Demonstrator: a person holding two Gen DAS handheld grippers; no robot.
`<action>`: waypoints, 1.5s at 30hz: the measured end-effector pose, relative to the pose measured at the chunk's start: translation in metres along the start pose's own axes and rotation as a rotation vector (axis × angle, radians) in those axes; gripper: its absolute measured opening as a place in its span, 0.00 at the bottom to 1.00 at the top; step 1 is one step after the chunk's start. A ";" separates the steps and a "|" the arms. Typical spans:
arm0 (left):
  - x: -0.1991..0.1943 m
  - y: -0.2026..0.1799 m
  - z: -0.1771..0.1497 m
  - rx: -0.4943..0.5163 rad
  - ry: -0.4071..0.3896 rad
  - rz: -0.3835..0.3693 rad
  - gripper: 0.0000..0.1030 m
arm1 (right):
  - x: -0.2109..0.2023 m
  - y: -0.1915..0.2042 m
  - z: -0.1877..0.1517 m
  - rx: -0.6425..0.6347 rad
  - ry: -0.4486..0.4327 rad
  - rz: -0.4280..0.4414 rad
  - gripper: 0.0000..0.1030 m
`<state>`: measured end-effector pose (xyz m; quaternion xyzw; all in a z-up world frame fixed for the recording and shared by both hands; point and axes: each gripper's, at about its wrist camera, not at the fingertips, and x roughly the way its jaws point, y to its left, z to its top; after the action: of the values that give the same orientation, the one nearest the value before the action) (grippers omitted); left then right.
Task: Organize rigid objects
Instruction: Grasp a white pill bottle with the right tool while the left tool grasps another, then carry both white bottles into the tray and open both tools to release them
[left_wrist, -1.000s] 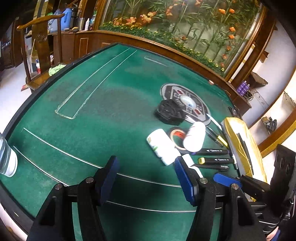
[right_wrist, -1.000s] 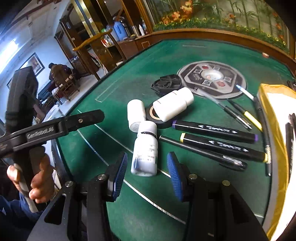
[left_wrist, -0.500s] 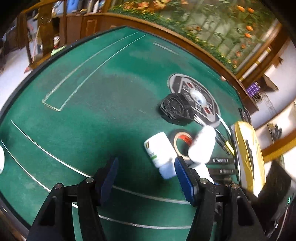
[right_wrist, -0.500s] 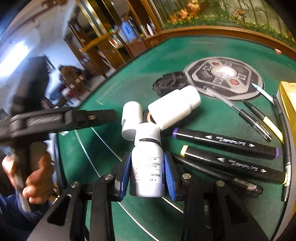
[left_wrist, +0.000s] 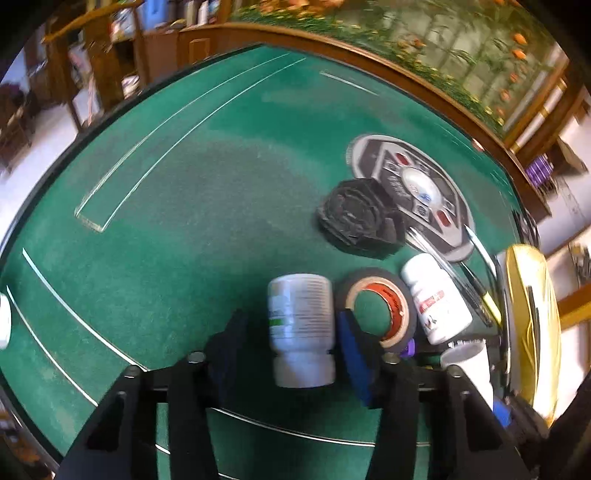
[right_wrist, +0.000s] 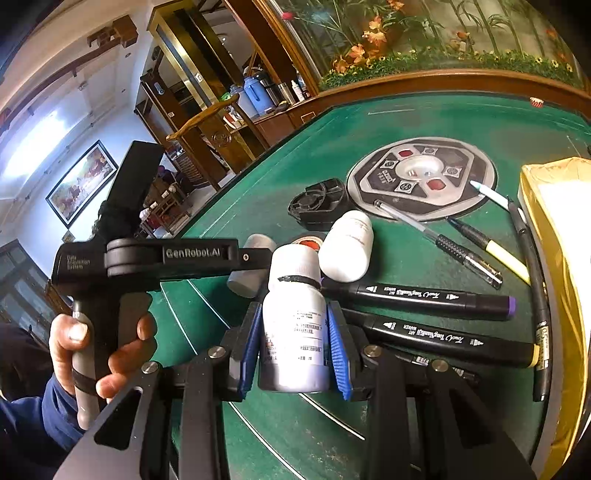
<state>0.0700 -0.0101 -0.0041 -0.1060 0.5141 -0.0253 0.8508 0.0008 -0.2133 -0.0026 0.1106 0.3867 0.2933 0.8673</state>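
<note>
1. Right gripper (right_wrist: 291, 354) pinches a white bottle (right_wrist: 295, 332); black markers (right_wrist: 432, 299) crowd its three o'clock.
2. Left gripper (left_wrist: 291, 347), jaws just closing, brackets a green-labelled bottle (left_wrist: 301, 325), its left pad seemingly clear; tape roll (left_wrist: 384, 306) touches at three o'clock.

Left half of green felt (left_wrist: 177, 206) bare: free passage. Right side crowded: bottles (left_wrist: 301, 325), tape roll (left_wrist: 380, 306), black case (left_wrist: 356, 218), markers (right_wrist: 424, 295), pens (right_wrist: 436, 236), yellow box (right_wrist: 554, 258) block way.

wooden shelving (right_wrist: 207, 122), framed picture (right_wrist: 83, 182), white wall (right_wrist: 55, 122)
</note>
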 end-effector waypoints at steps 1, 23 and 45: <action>-0.001 0.000 0.000 0.015 -0.008 0.008 0.35 | 0.000 0.000 0.000 -0.001 0.000 -0.001 0.32; -0.043 -0.007 -0.024 0.088 -0.071 -0.150 0.35 | -0.019 0.003 0.000 -0.015 -0.095 -0.002 0.32; -0.069 -0.099 -0.049 0.271 -0.078 -0.236 0.35 | -0.105 -0.050 -0.032 0.226 -0.206 -0.095 0.32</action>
<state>0.0013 -0.1033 0.0545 -0.0507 0.4566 -0.1898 0.8677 -0.0577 -0.3170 0.0184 0.2184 0.3309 0.1936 0.8974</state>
